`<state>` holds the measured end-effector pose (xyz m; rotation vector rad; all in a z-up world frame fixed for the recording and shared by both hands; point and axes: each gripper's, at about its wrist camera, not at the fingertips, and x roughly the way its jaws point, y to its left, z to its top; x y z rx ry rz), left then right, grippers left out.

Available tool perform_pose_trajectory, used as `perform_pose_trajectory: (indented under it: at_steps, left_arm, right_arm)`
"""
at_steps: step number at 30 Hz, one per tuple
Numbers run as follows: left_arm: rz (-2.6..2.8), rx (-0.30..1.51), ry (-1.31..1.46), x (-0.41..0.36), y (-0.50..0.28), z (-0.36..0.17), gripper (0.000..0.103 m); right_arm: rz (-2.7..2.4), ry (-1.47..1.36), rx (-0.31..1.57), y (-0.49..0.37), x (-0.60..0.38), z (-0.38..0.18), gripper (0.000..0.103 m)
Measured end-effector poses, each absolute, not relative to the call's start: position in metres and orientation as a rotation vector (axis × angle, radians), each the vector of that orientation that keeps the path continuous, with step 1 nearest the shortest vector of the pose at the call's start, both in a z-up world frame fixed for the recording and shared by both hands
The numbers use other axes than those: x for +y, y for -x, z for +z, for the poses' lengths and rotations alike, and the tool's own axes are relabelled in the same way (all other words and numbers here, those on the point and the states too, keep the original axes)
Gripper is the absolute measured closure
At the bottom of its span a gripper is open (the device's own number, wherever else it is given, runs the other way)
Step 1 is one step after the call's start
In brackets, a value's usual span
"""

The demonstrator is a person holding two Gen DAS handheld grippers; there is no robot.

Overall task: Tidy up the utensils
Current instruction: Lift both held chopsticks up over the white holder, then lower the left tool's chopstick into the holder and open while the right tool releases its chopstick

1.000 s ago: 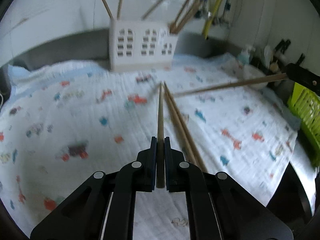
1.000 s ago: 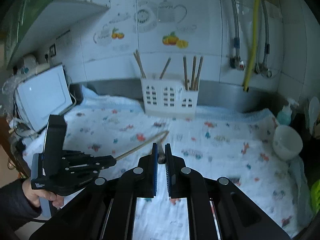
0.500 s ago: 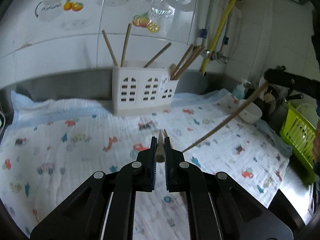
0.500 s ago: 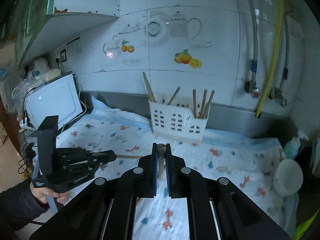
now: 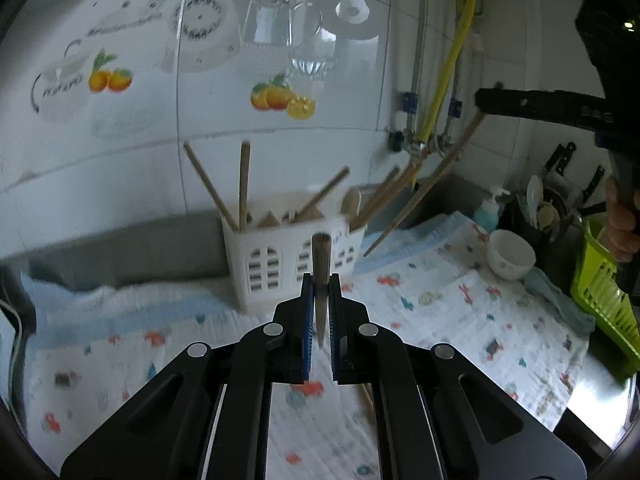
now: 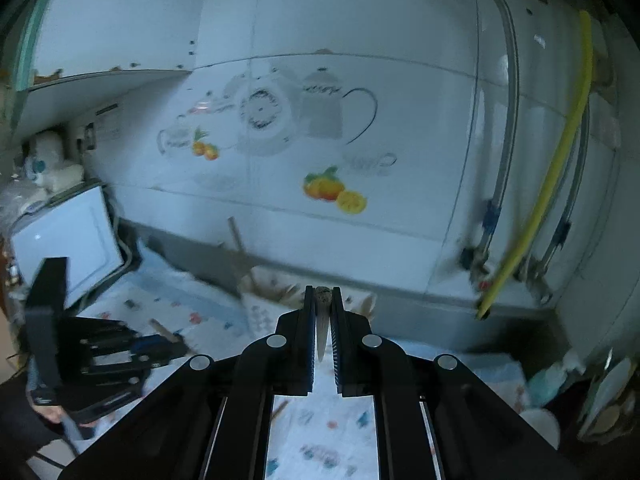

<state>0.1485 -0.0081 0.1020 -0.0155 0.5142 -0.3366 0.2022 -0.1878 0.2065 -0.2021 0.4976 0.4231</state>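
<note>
In the left wrist view, the left claw (image 5: pixel 320 292) is closed tight on one brown wooden chopstick (image 5: pixel 321 256). It holds the stick up in the air, near the white plastic holder with little window holes (image 5: pixel 288 256). Several sticks already stand in that holder, so part of the job looks done. The right claw (image 5: pixel 486 106) comes in from the right, holding another long wooden stick (image 5: pixel 424 188) over the table's white cloth with small coloured pictures (image 5: pixel 460 308). A stick may still lie on the cloth below, but it is blurry.

In the right wrist view, the right claw (image 6: pixel 322 300) is closed tight on its wooden stick (image 6: pixel 322 312), and the holder is blurred behind it. Both sticks still need to go in. No words can be read anywhere.
</note>
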Motion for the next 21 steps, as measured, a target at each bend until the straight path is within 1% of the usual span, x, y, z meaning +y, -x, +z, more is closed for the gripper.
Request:
perform_pose_trajectory:
  at_steps: [6, 11, 15, 18, 21]
  left_arm:
    - [-0.330, 0.448, -0.006, -0.008, -0.166, 0.139, 0.098]
    - [-0.316, 0.349, -0.026, -0.010, -0.174, 0.183, 0.098]
    - [-0.296, 0.285, -0.027, -0.009, -0.185, 0.212, 0.098]
    - [-0.271, 0.272, -0.039, -0.012, -0.199, 0.220, 0.098]
    - [-0.243, 0.279, -0.064, -0.016, -0.214, 0.217, 0.098]
  right_arm:
    - [0.394, 0.213, 0.490, -0.231, -0.187, 0.216, 0.096]
    - [0.395, 0.203, 0.466, -0.246, -0.188, 0.225, 0.096]
    - [0.394, 0.208, 0.490, -0.262, -0.183, 0.222, 0.096]
    - [0.389, 0.224, 0.515, -0.272, -0.179, 0.215, 0.096]
    - [0.399, 0.223, 0.542, -0.281, -0.178, 0.207, 0.096]
